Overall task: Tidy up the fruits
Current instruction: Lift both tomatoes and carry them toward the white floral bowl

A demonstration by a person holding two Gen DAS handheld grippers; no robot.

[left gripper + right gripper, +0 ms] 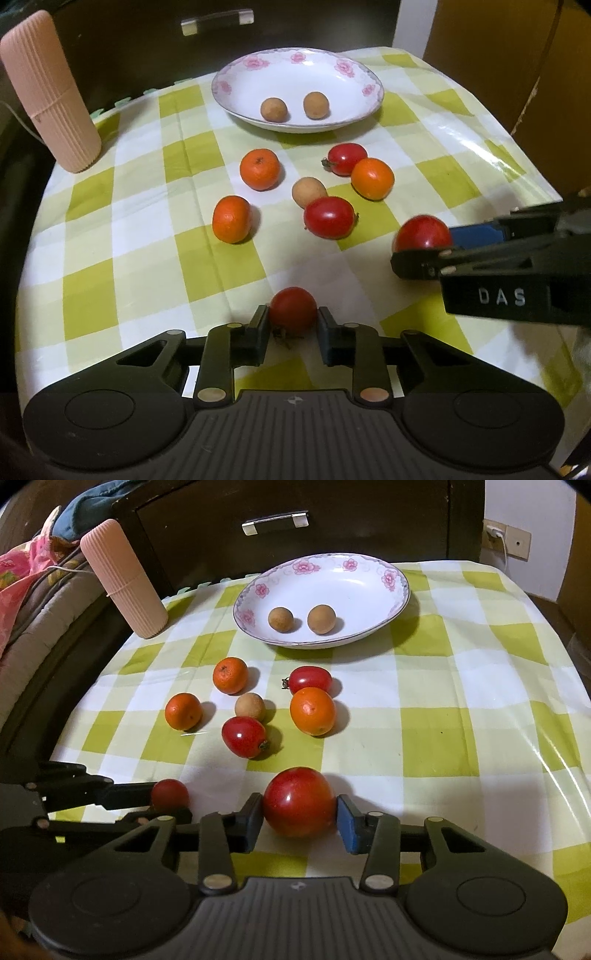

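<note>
Glossy round tomato [298, 802], ribbed cylinder [123, 579]

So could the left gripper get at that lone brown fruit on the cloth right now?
Probably not yet: the left gripper is shut on a small tomato. Past that, the brown fruit sits snug behind another tomato, which partly blocks the near side.

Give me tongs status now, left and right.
Left tongs: closed on a small red tomato.
Right tongs: closed on a larger red tomato.
</note>
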